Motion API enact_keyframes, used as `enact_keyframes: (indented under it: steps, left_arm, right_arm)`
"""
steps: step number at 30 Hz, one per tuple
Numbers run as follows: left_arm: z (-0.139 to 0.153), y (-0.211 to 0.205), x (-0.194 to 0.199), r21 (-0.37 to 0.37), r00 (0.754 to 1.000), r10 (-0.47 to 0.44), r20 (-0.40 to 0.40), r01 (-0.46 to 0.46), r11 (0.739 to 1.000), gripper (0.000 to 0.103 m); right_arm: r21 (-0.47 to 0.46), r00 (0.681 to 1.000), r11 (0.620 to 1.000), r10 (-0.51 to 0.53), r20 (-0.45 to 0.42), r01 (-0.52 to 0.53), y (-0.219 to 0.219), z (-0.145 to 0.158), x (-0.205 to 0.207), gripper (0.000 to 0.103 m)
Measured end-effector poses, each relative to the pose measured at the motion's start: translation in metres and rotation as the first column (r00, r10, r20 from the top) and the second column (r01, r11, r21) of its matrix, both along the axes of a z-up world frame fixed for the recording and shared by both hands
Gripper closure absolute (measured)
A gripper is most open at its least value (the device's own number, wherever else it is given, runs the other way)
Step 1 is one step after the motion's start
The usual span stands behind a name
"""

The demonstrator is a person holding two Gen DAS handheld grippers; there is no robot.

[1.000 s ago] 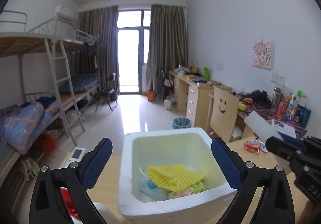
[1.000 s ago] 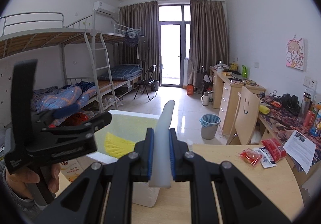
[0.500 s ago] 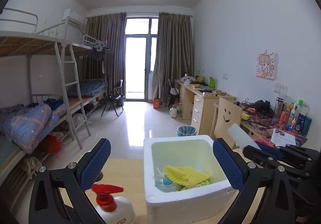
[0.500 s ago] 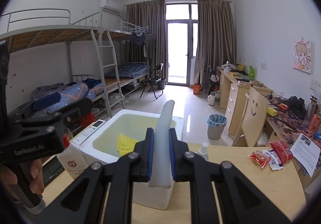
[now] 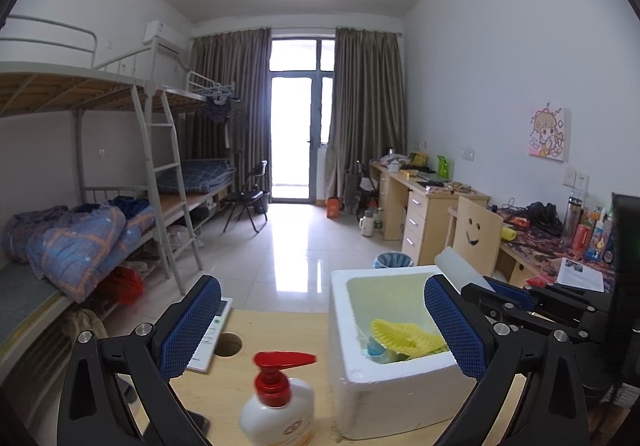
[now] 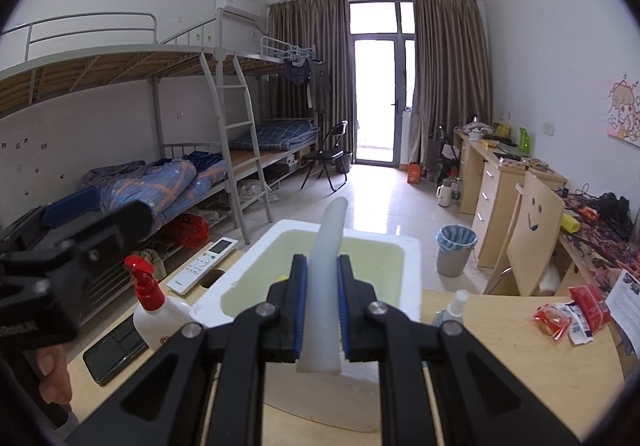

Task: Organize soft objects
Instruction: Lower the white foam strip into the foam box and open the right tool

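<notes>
- Both tongs have slid sideways along the counter (image 5: 280, 330); the foam box (image 5: 384, 386) that sat centred between the left tongs (image 5: 320, 330) now lies toward their right finger, and a pump bottle (image 5: 280, 402) has come into view between the fingers.
- White foam strip (image 6: 326, 286) stands upright, pinched in the right tongs (image 6: 322, 310), just over the box's near rim.
- Yellow foam net (image 5: 404, 338) lies inside the box.
- Left tongs gape wide, holding nothing.
- Remote (image 6: 204, 264) and phone (image 6: 114, 354) lie left of the right tongs; red packets (image 6: 572, 312) lie to the right.
</notes>
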State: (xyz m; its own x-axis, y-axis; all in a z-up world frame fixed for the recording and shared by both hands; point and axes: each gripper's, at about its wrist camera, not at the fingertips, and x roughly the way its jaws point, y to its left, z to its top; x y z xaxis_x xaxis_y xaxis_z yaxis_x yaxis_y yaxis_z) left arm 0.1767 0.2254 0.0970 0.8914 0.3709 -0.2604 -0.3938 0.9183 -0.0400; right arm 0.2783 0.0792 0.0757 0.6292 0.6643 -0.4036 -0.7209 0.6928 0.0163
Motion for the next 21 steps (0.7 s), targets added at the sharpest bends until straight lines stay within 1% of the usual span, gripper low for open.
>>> enact_keyframes:
  steps: [7, 11, 12, 14, 16, 17, 18, 21]
  left_arm:
    - [-0.003, 0.007, -0.006, 0.001, 0.999, 0.035, -0.001, -0.035, 0.999, 0.001]
    - [-0.005, 0.010, -0.008, -0.005, 0.999, 0.045, 0.003, -0.045, 0.999, 0.001]
    - [-0.006, 0.010, -0.008, -0.005, 0.999, 0.048, 0.000, -0.048, 0.999, 0.001]
    - [-0.006, 0.009, -0.007, -0.004, 0.999, 0.050, -0.003, -0.050, 0.999, 0.001]
    - [-0.006, 0.009, -0.007, -0.006, 0.999, 0.049, -0.003, -0.049, 0.999, 0.001]
    - [-0.005, 0.009, -0.006, -0.010, 0.999, 0.046, -0.002, -0.046, 0.999, 0.001]
    - [-0.005, 0.009, -0.007, -0.011, 0.999, 0.044, -0.003, -0.044, 0.999, 0.001]
    - [-0.005, 0.007, -0.008, -0.009, 0.999, 0.039, -0.003, -0.039, 0.999, 0.001]
  right_arm:
    - [-0.008, 1.000, 1.000, 0.018, -0.011, -0.018, 0.011, -0.005, 0.006, 0.086]
    - [-0.021, 1.000, 1.000, 0.011, -0.012, -0.012, 0.019, -0.008, 0.014, 0.085]
    - [-0.021, 1.000, 1.000, 0.011, -0.013, -0.011, 0.021, -0.008, 0.014, 0.083]
    - [-0.037, 1.000, 0.999, -0.004, -0.011, 0.004, 0.023, -0.010, 0.016, 0.071]
    - [-0.042, 1.000, 0.999, -0.016, 0.003, 0.016, 0.023, -0.010, 0.015, 0.036]
    - [-0.042, 1.000, 0.999, -0.020, 0.006, 0.020, 0.022, -0.010, 0.014, 0.032]
    - [-0.034, 1.000, 0.999, -0.022, 0.009, 0.022, 0.020, -0.009, 0.014, 0.030]
    - [-0.027, 0.999, 0.999, -0.032, 0.017, 0.033, 0.016, -0.006, 0.012, 0.030]
